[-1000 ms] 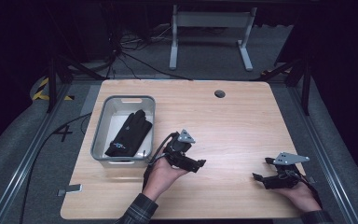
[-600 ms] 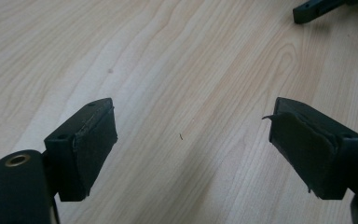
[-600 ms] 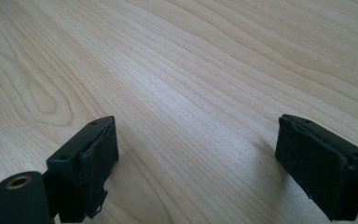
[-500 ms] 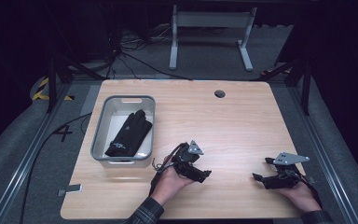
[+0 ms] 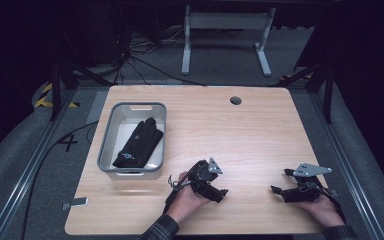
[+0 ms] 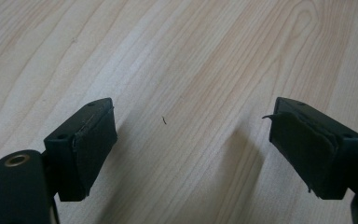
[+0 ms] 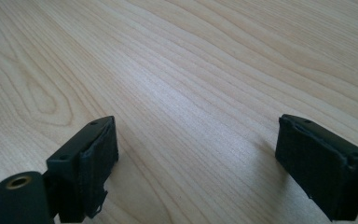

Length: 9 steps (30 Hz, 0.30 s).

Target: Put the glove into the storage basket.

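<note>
The black glove (image 5: pixel 139 143) lies flat inside the grey bin (image 5: pixel 108 142), up and to the left of the left gripper (image 5: pixel 219 194), whose jaws gape empty over bare table (image 5: pixel 250 135), as do the right gripper's (image 5: pixel 276 191), apparently both at rest.

I see a light wooden table (image 5: pixel 260 135) at frame centre; on it, left of centre, sits a grey bin (image 5: pixel 108 145), round cable hole (image 5: pixel 236 100) near its upper edge.

glove (image 5: pixel 139 143) in bin (image 5: pixel 109 145) at table (image 5: pixel 250 135) left, left gripper (image 5: pixel 219 193) beside it, right gripper (image 5: pixel 279 186) far right
</note>
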{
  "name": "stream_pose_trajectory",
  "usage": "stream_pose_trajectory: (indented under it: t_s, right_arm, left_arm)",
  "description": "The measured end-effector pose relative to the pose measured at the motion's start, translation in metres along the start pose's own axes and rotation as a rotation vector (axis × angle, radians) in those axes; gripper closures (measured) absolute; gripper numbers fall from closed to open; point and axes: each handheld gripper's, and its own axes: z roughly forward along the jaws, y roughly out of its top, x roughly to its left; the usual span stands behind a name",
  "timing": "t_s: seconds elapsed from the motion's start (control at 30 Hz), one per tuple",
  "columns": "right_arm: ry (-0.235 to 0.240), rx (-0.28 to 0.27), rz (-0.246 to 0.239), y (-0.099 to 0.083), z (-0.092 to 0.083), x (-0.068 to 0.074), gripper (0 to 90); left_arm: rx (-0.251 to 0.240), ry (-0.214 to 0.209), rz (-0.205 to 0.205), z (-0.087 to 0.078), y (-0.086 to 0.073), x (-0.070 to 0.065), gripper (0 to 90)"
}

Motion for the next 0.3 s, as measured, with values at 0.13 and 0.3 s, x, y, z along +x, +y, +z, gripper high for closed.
stream_pose_trajectory:
  t_s: [0.13,0.3]
  right_arm:
    - [0.0,0.0,0.0,0.0,0.0,0.0,13.4]
    - [0.0,0.0,0.0,0.0,0.0,0.0,13.4]
  left_arm:
    - [-0.008,0.011,0.004,0.0006,-0.0007,-0.0012,15.0]
    - [-0.006,0.019,0.017,0.001,-0.0013,-0.0027,15.0]
